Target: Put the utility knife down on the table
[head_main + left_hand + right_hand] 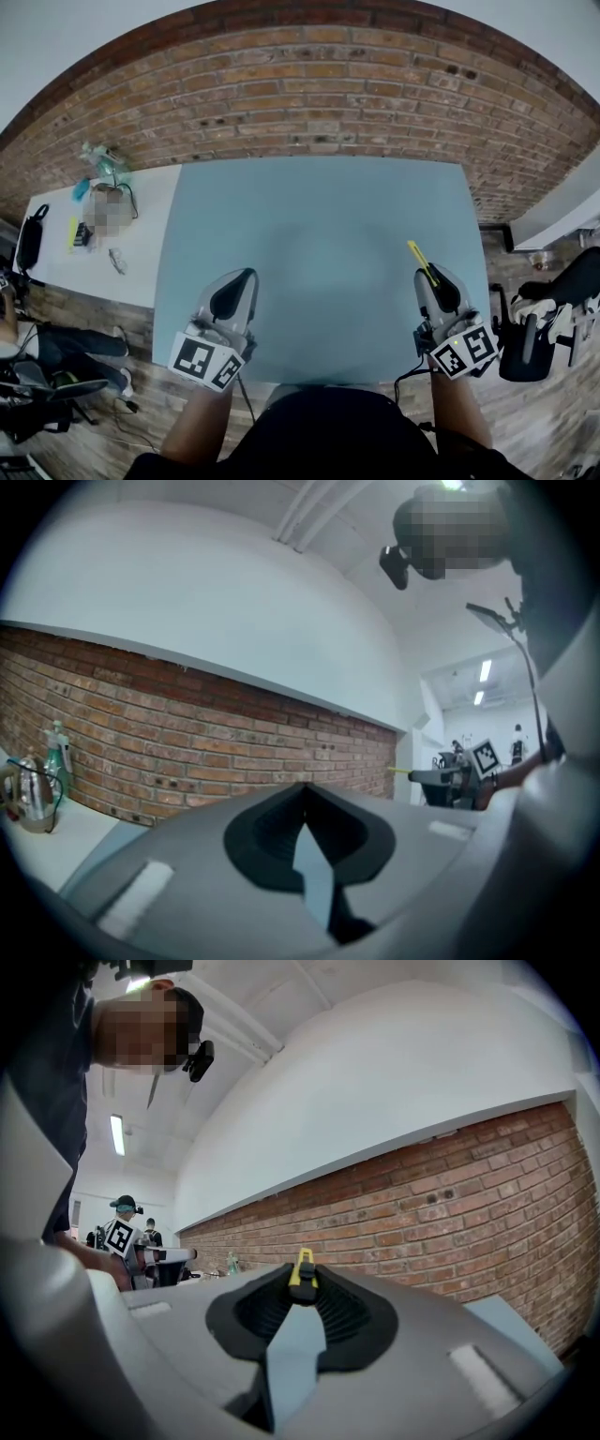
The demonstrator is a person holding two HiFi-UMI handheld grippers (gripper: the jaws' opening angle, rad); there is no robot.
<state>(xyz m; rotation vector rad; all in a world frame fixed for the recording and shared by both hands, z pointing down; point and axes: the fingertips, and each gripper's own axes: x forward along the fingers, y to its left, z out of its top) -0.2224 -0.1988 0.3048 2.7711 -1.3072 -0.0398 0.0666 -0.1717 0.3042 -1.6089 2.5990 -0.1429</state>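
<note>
1. A brick wall (pixel 309 84) runs along the far side of the table.
2. The table (pixel 319 225) has a pale blue-grey top. Its surface is bare and fills the middle of the head view.
3. A white side table (pixel 141 253) stands against the table's left edge. It holds small clutter too tiny to name.
4. A person stands at the table's near edge, with both forearms reaching out over it.
5. The left gripper (pixel 242 281) hangs over the table's near left part. Its jaws are pressed together tip to tip with nothing between them.
6. The right gripper (pixel 429 279) hangs over the table's near right part, close to the table's right edge. It is clenched on the utility knife.
7. The utility knife (pixel 419 255) is slim and yellow with a black slider. It is pinched by one end, and the rest sticks out past the jaw tips towards the table's far side. It appears to be above the tabletop, not resting on it, though no view settles this.
8. Risk: if the jaws let go while the knife is above the table, it would probably drop, bounce, and skid off the nearby right edge.
9. Risk: the grip is on one end only, so the free end may swing down and strike the table first as the gripper lowers.
</note>
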